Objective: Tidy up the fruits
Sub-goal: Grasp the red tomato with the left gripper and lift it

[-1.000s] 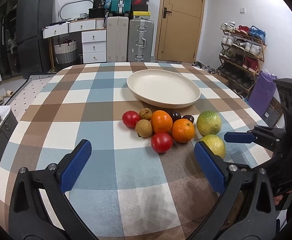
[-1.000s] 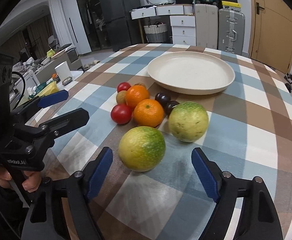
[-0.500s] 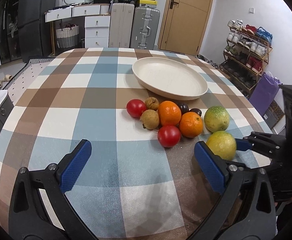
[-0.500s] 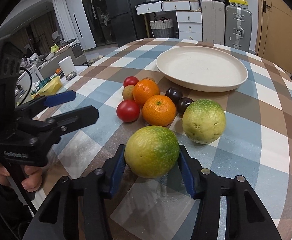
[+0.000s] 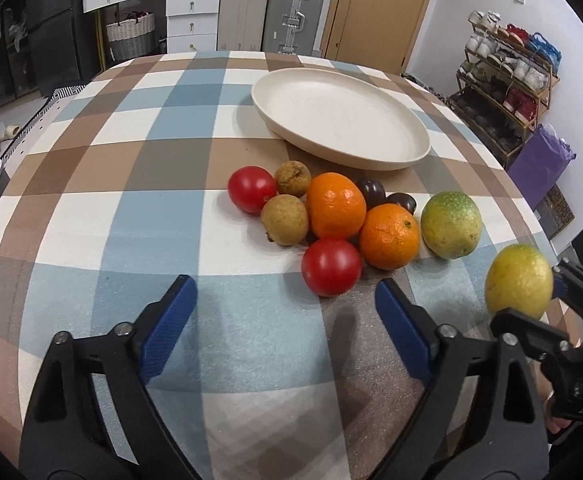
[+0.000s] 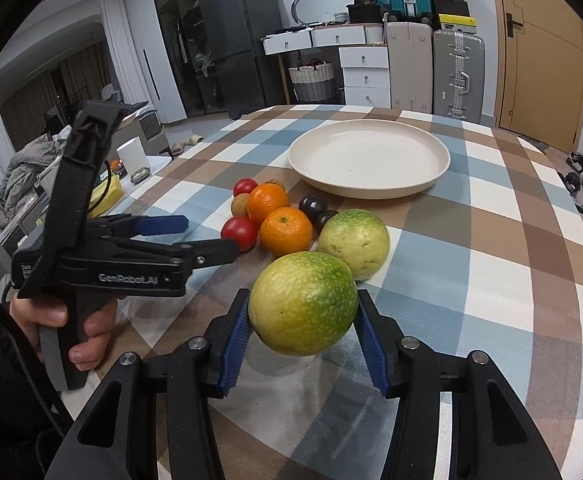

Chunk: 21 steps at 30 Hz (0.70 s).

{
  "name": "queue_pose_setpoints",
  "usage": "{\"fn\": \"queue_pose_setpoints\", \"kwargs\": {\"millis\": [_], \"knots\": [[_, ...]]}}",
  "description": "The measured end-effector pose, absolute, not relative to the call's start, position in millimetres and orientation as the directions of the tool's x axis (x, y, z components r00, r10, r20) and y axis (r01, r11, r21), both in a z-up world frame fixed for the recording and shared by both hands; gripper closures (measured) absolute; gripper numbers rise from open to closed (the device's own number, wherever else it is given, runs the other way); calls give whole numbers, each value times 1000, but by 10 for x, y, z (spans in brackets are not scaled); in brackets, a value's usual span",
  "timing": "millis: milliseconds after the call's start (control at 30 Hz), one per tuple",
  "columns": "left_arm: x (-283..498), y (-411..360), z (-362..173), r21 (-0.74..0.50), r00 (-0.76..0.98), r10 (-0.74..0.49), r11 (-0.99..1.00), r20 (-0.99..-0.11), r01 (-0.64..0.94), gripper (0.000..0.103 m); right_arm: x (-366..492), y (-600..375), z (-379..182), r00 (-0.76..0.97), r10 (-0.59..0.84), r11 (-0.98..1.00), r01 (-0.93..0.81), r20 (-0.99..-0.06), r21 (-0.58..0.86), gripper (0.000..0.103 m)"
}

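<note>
Up front in your left wrist view, your left gripper [image 5: 285,318] gapes wide with nothing between its pads, a red tomato [image 5: 331,267] just beyond. Your right wrist view shows your right gripper [image 6: 302,322] clamped on the green-yellow citrus [image 6: 302,303], lifted near the cream plate [image 6: 369,157].

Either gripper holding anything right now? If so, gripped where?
The right gripper holds a yellow-green citrus fruit, its blue pads clamped on the fruit's two opposite sides, around its widest part. The left gripper is open and empty.
</note>
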<state>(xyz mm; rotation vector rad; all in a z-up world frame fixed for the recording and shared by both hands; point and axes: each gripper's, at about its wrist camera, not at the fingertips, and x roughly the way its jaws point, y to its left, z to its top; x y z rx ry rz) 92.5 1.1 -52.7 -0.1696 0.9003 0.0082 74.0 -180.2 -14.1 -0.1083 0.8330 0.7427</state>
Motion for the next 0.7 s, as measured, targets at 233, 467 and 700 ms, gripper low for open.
{"fn": "queue_pose_setpoints", "kwargs": {"millis": [233,467,700], "knots": [[1043,-147,-555,-93,612,-45,995,-790,-46,29,740,-1939,-88,455,571,748,-631,-683,204,51],[1050,-267,-542,-54,618,-38,998,-785,-7,64,763,-2009,-96,466,559,764,-612,-686,206,51],[921,-207,-516,-106,632,-96,994,-769,22,74,781,-2026,-98,477,551,773,-601,-685,203,51]]}}
